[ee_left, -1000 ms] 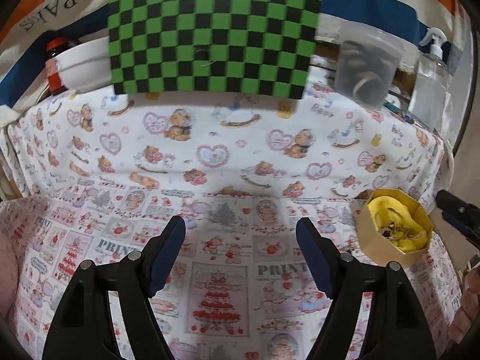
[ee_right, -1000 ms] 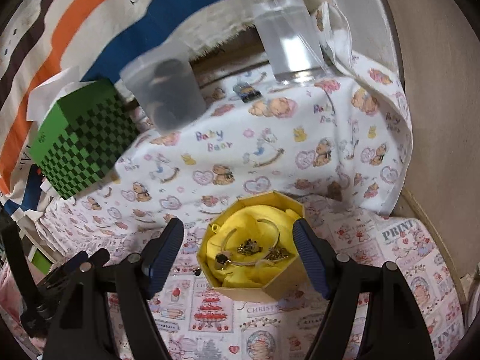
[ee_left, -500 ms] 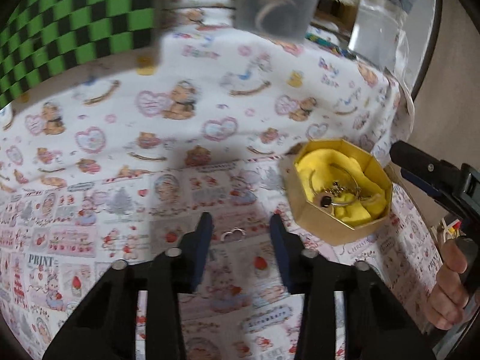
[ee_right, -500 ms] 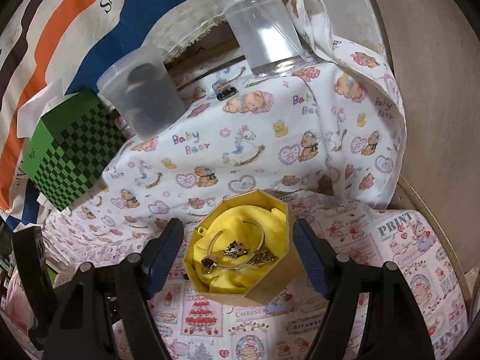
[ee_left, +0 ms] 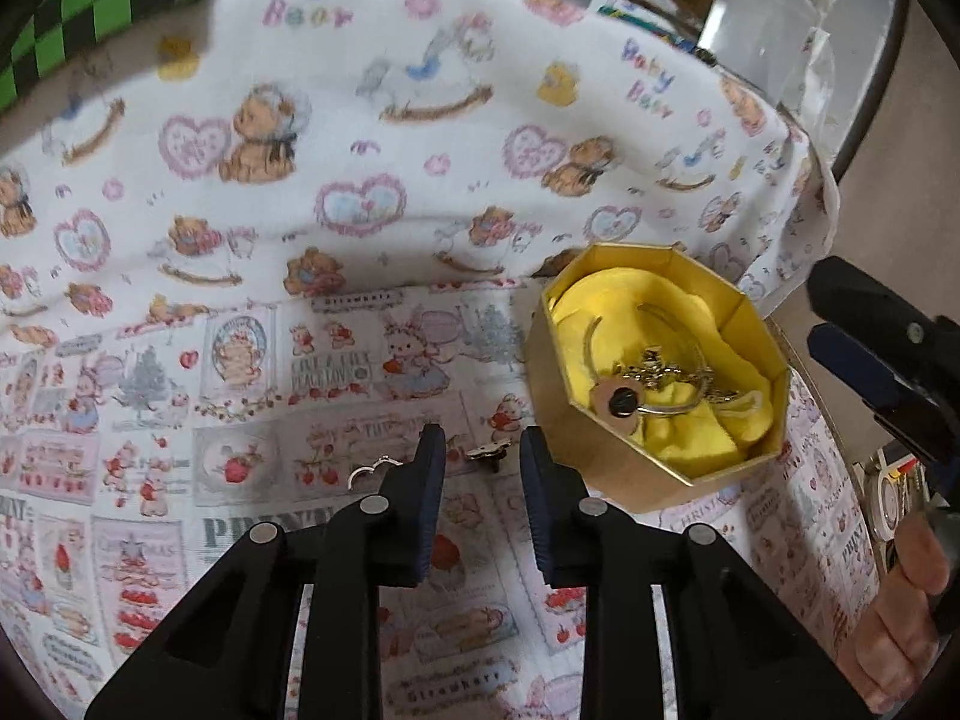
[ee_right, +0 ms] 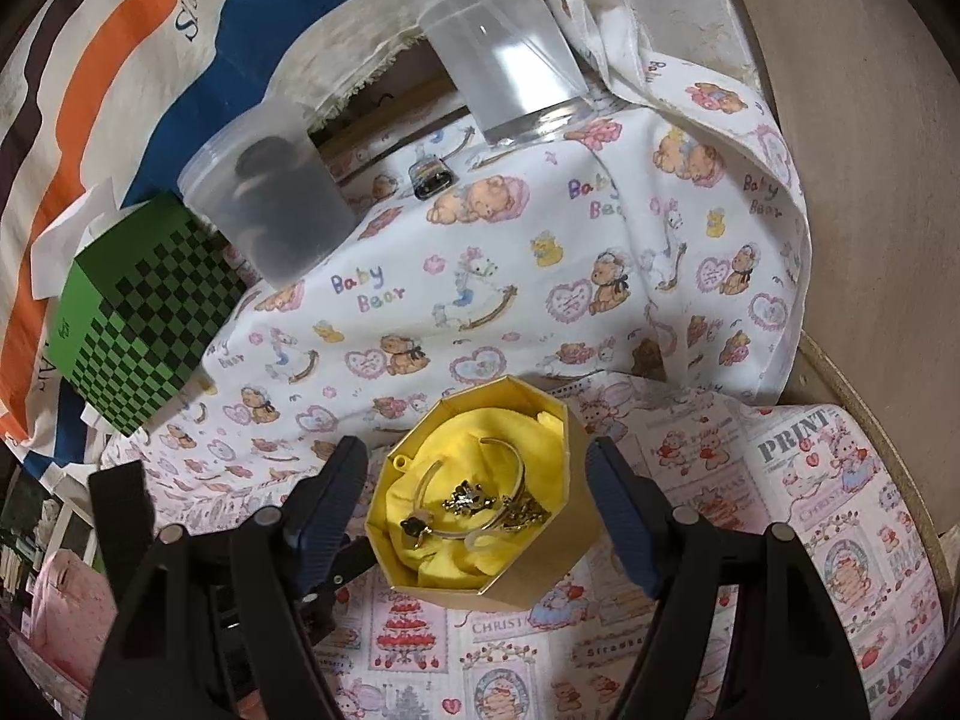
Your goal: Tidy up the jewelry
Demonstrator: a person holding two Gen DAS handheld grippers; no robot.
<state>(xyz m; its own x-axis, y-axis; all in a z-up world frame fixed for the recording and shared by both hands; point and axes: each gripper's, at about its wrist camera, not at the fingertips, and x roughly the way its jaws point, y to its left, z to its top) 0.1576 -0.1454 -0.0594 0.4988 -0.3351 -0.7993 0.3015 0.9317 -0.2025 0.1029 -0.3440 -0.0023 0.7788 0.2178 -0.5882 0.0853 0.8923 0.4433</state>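
Observation:
A gold octagonal box [ee_left: 600, 456] lined with yellow cloth holds a bangle and several gold pieces [ee_left: 651, 375]. Left of it, on the printed cloth, lies a small gold piece [ee_left: 487, 451]; a little silver hoop [ee_left: 367, 470] lies further left. My left gripper [ee_left: 483, 450] points down at the cloth and its jaws are closing. The gold piece sits between the tips, with gaps on both sides. My right gripper [ee_right: 477, 462] hovers open near the box [ee_right: 516, 588], which shows between its fingers. From the left wrist it [ee_left: 840, 324] appears just right of the box.
At the back stand a green checkered box [ee_right: 138, 324], a translucent tub [ee_right: 270, 204] with dark contents, and a clear bottle [ee_right: 504, 60]. A small dark object [ee_right: 429, 177] lies between them. A person's hand [ee_left: 912, 594] holds the right gripper. The table's rim curves along the right.
My left gripper swung right and down toward the box while its jaws narrowed; it now straddles the small gold piece instead of the silver hoop. The right gripper barely moved.

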